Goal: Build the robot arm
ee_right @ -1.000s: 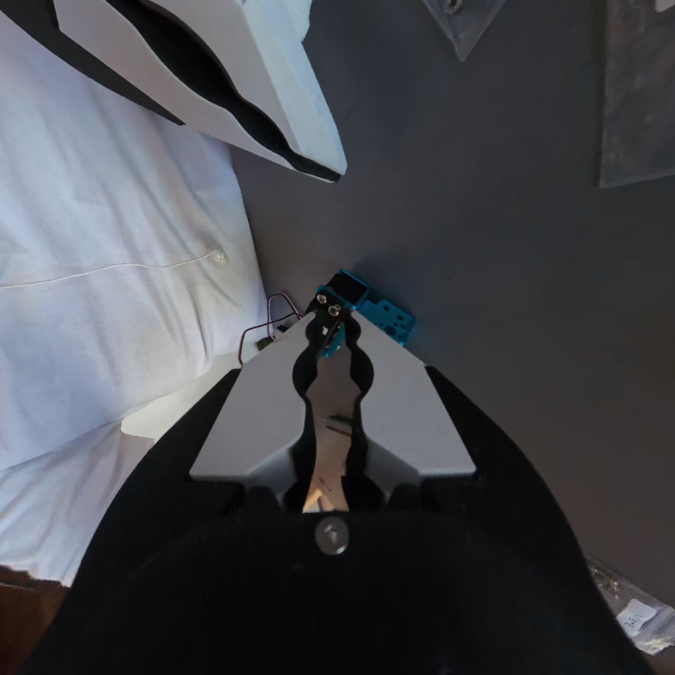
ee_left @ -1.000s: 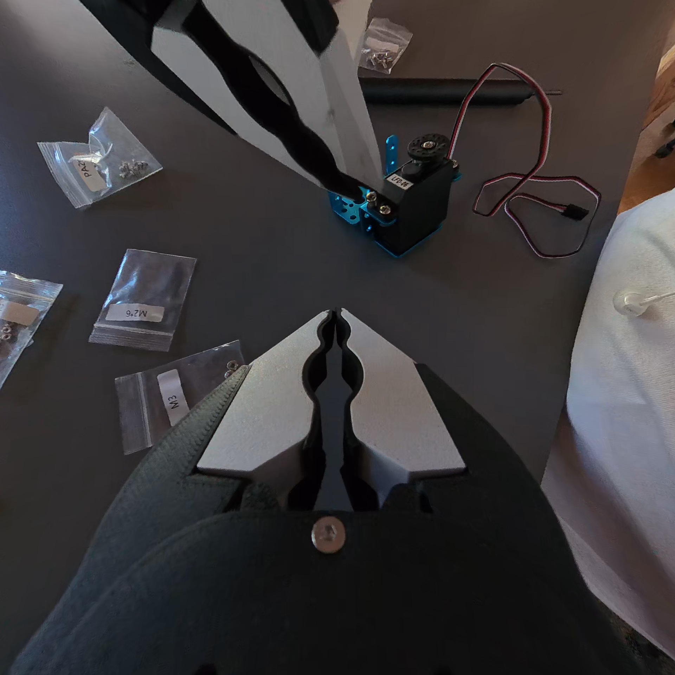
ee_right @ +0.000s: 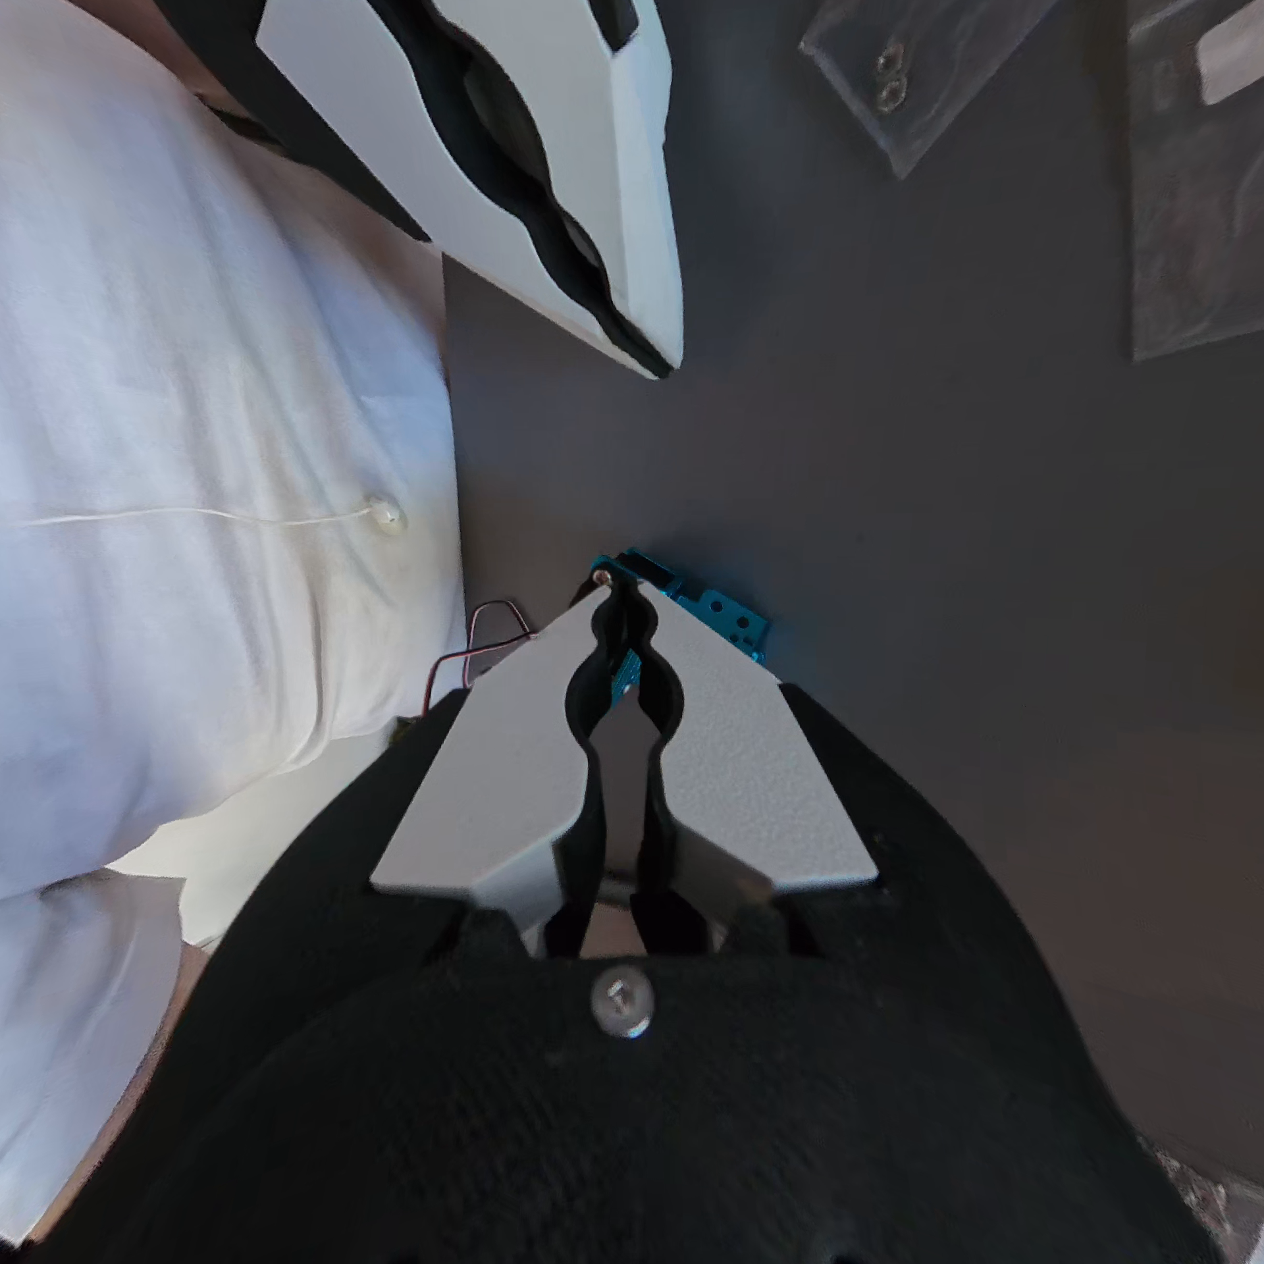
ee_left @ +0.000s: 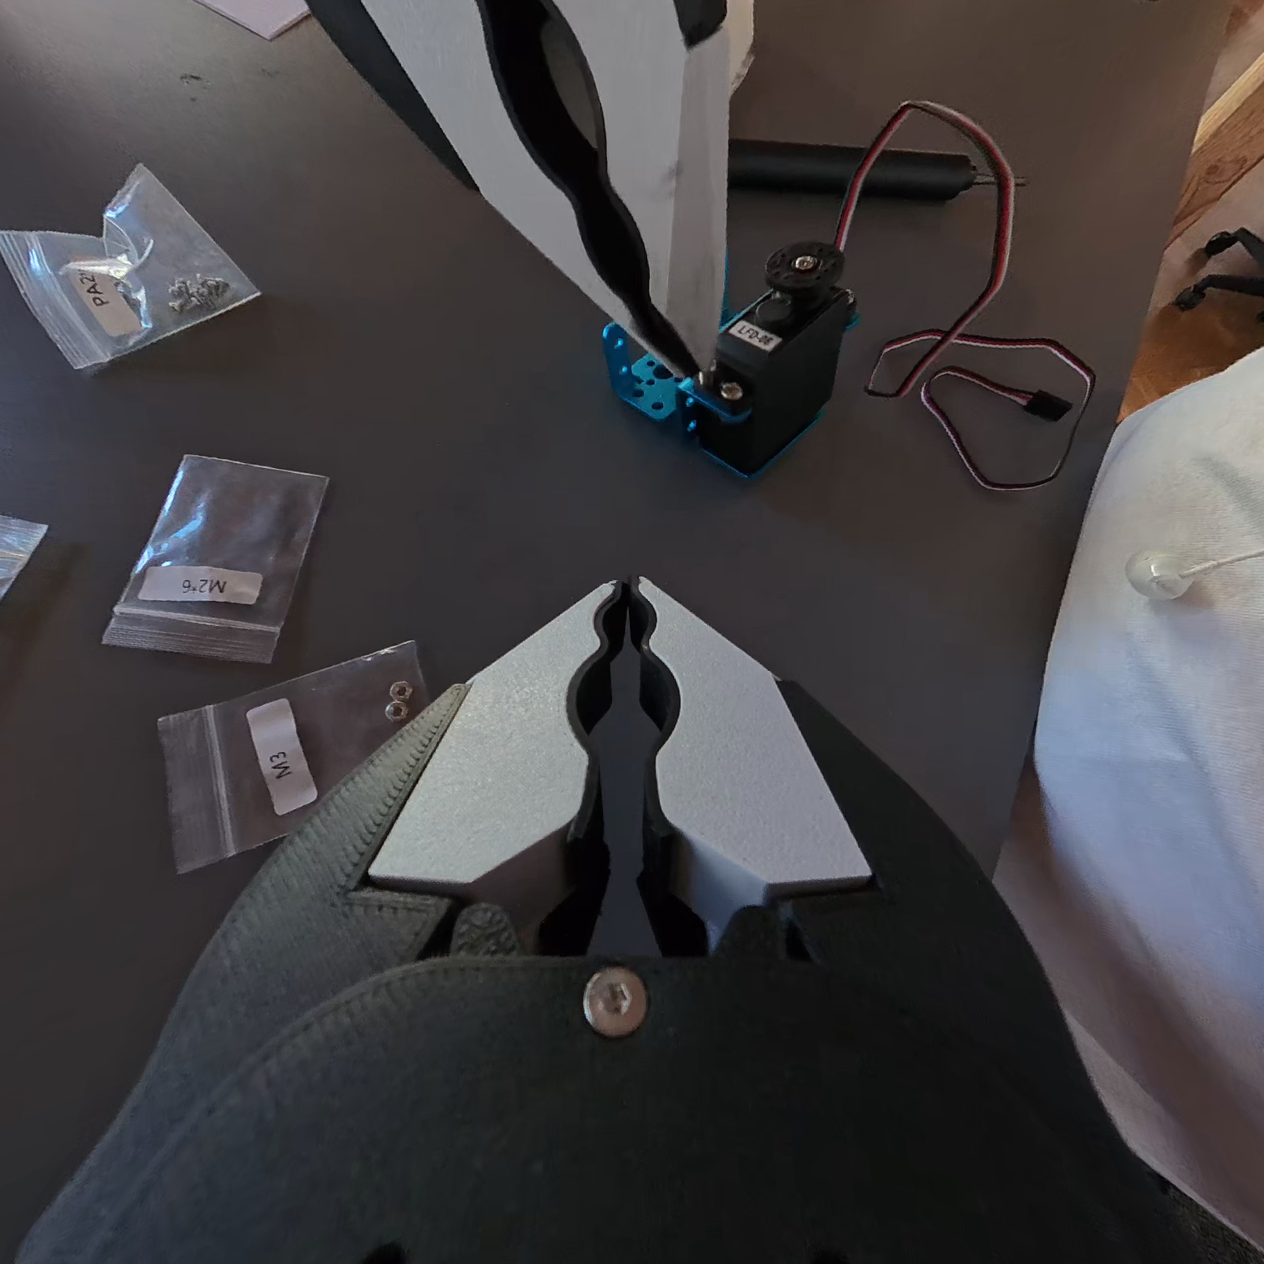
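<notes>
Right gripper, fingertips closed together, presses on the mounting flange of the black servo in its blue bracket; whether it grips a screw cannot be told. One second earlier it stood likewise. Left gripper, closed and empty, hovers at 6 o'clock of the servo, as before. Hardware bags lie at 9 o'clock on the dark table.

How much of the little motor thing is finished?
The black servo already sits in the blue bracket, with one screw in its flange. The right gripper, tips closed, touches the flange beside that screw. The left gripper hangs shut, holding nothing. Bags of small parts lie on the table.
</notes>
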